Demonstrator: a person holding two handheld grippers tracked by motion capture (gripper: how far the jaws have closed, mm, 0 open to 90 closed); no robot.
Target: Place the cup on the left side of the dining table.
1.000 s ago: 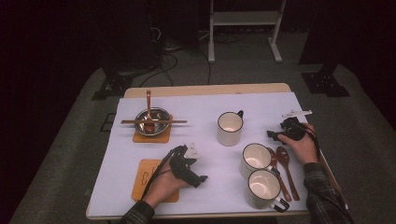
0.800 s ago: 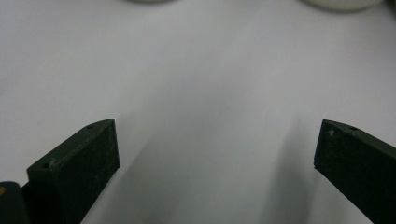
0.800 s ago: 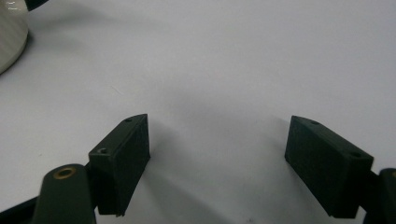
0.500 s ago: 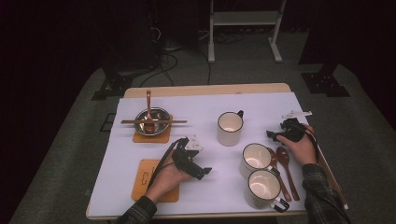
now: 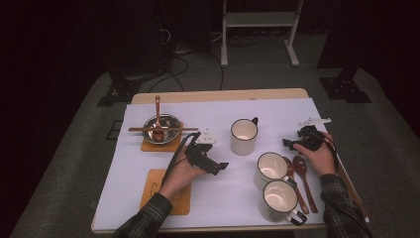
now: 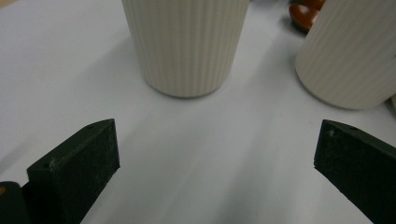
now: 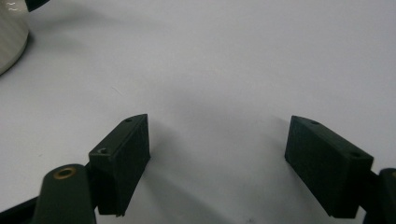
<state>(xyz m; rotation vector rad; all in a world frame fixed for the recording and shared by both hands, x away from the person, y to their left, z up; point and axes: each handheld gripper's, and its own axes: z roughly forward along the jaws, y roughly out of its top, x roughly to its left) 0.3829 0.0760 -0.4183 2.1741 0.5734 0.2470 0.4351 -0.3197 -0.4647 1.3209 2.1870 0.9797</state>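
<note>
Since a second before, the left tool point(image 5: 221, 166) had edged toward the ribbed mug point(image 5: 244, 136) at its 1 o'clock, jaws spread, gripping nothing. That mug stood empty mid-counter point(image 5: 218, 111). At 3 o'clock, the right tool point(image 5: 288, 144) sat released over bare cloth.

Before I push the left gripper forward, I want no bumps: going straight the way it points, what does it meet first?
Probably the ribbed cream mug straight ahead; the left gripper stands open over bare white cloth. A second mug sits off to one side.
</note>
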